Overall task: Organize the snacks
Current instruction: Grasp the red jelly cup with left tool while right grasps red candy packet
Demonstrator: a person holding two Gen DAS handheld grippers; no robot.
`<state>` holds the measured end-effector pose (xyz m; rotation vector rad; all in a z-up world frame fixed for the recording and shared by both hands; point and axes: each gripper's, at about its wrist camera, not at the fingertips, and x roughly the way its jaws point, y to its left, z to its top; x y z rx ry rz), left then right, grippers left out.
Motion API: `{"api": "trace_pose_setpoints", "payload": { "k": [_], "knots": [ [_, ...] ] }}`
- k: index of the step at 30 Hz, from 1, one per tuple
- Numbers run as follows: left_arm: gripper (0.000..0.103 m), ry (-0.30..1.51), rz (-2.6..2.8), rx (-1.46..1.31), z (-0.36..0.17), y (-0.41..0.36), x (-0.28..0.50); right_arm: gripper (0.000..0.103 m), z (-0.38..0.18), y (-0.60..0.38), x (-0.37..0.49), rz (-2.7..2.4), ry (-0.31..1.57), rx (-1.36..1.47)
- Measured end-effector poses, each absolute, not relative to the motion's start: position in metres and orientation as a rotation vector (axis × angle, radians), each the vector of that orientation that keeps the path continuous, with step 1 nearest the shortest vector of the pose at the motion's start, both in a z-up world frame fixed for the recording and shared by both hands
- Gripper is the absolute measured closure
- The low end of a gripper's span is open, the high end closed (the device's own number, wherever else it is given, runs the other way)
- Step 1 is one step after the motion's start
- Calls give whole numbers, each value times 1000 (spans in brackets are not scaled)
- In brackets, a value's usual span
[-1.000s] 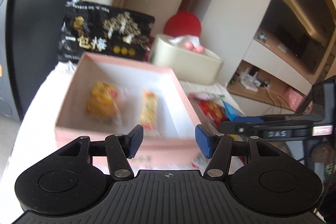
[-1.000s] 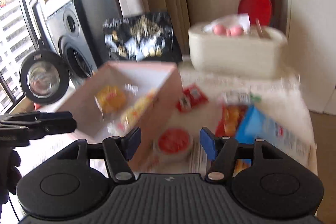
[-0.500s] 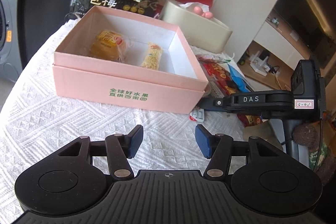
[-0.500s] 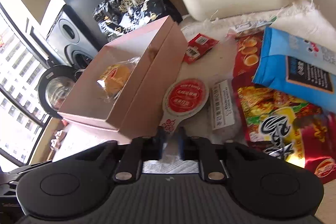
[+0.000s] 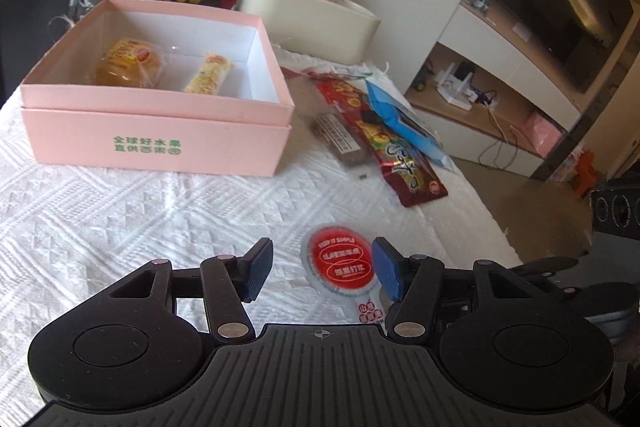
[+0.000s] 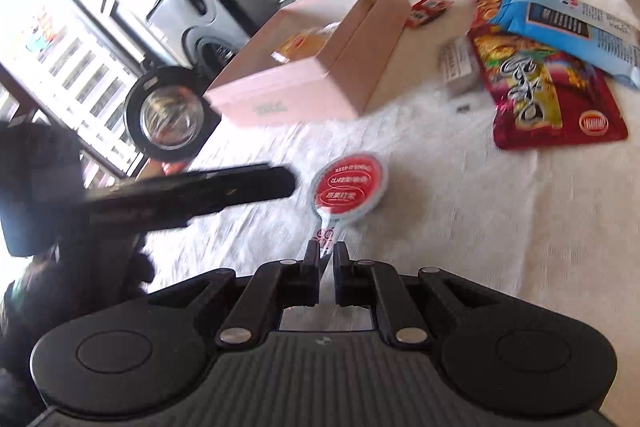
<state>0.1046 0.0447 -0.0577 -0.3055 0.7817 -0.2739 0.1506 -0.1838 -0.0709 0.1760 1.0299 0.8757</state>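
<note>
Pinching the jelly cup [image 6: 347, 189] tab, right tool [image 6: 326, 255] angled downward.

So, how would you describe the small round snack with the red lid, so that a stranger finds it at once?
Start at the open pink box on the white tablecloth. Near its front right corner lies a small round cup, shallow and clear-rimmed, its red lid printed with white text. Unlike the flat snack bags behind it, it is round and has a tab, pinched by the right gripper.
</note>
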Motion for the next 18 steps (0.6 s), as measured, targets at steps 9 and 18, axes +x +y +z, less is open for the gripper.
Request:
{"api": "trace_pose_setpoints", "payload": {
  "k": [9, 18],
  "knots": [
    [43, 736, -202, -293, -54, 52, 112, 56, -21, -183, 155, 647, 629, -265],
    [43, 675, -118, -359, -55, 112, 126, 22, -10, -94, 278, 579, 526, -515]
  ]
}}
